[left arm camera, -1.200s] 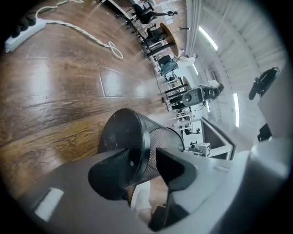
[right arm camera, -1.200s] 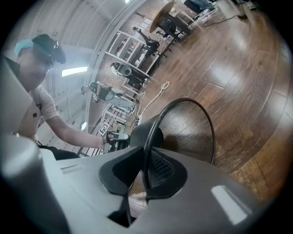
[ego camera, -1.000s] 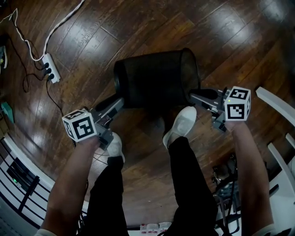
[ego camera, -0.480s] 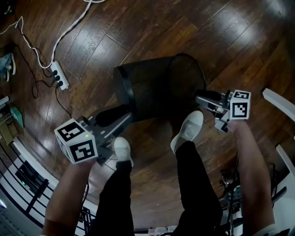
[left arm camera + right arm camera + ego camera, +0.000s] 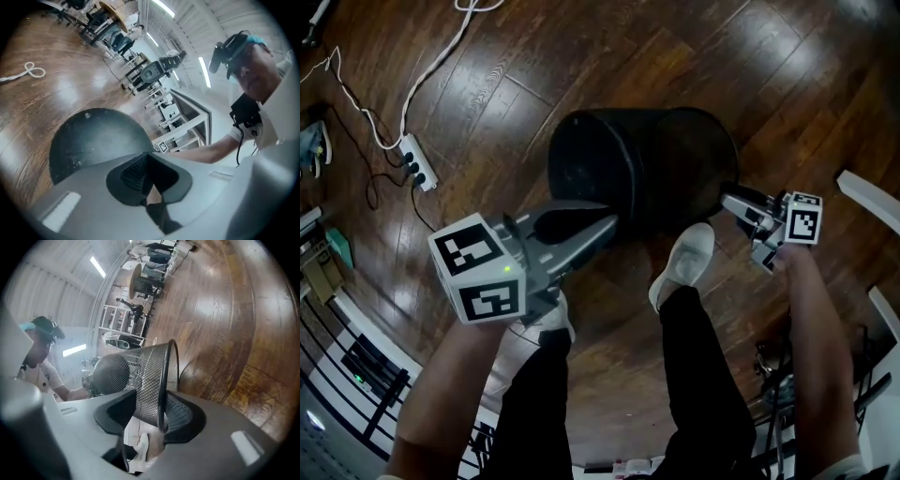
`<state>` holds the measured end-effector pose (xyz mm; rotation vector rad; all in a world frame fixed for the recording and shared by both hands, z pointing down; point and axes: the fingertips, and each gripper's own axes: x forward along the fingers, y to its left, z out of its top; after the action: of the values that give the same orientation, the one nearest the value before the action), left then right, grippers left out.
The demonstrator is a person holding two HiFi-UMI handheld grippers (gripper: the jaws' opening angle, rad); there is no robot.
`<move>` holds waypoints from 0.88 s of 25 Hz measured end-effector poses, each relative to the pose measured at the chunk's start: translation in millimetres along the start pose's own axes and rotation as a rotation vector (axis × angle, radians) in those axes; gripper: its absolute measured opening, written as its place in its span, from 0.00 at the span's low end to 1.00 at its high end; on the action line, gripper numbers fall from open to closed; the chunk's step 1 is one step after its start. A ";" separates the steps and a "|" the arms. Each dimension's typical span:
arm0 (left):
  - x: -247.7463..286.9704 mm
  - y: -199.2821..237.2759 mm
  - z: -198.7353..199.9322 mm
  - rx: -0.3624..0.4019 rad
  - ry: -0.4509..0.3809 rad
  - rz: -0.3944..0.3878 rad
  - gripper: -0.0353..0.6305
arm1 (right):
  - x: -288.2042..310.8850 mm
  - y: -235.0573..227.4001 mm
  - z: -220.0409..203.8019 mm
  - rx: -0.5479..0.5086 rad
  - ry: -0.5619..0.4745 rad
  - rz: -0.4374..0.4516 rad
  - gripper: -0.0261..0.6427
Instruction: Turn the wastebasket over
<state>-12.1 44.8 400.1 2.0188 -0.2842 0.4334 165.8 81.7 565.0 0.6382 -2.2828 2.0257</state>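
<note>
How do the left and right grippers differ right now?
The left gripper is shut and empty, by the solid base of the wastebasket. The right gripper is opening its fingers, with the mesh rim between them. Both point at the wastebasket.

Wastebasket is showing fine black wire mesh; its solid base, just ahead of the matt grey plastic left gripper, is looking matt, speckled. Wood floor below is gleaming glossily.

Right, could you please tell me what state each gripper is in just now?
Left gripper: closed, holding nothing.
Right gripper: jaws opening, with the rim of the wastebasket between them.
</note>
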 end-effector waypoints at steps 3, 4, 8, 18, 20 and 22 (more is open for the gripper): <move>23.5 -15.0 0.1 0.016 0.049 -0.063 0.05 | -11.0 -14.6 -2.4 0.041 -0.028 -0.043 0.32; 31.5 -19.3 -0.8 -0.002 0.057 -0.088 0.05 | -14.2 -19.1 -4.1 0.058 -0.035 -0.054 0.32; 60.2 -31.6 0.7 -0.080 0.058 -0.168 0.05 | -25.4 -38.6 -8.2 0.111 -0.079 -0.089 0.31; 107.4 -31.5 -10.6 -0.176 0.163 -0.167 0.05 | -38.6 -76.3 11.5 0.146 -0.300 -0.143 0.12; 124.3 -31.4 -8.5 -0.214 0.172 -0.158 0.05 | -35.8 -80.2 20.0 0.129 -0.321 -0.181 0.02; 139.3 -31.4 -3.9 -0.236 0.177 -0.140 0.05 | -34.6 -85.6 21.6 0.129 -0.306 -0.215 0.02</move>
<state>125.5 60.6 435.0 1.7448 -0.0796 0.4648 229.8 64.7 632.8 1.2223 -2.1199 2.1054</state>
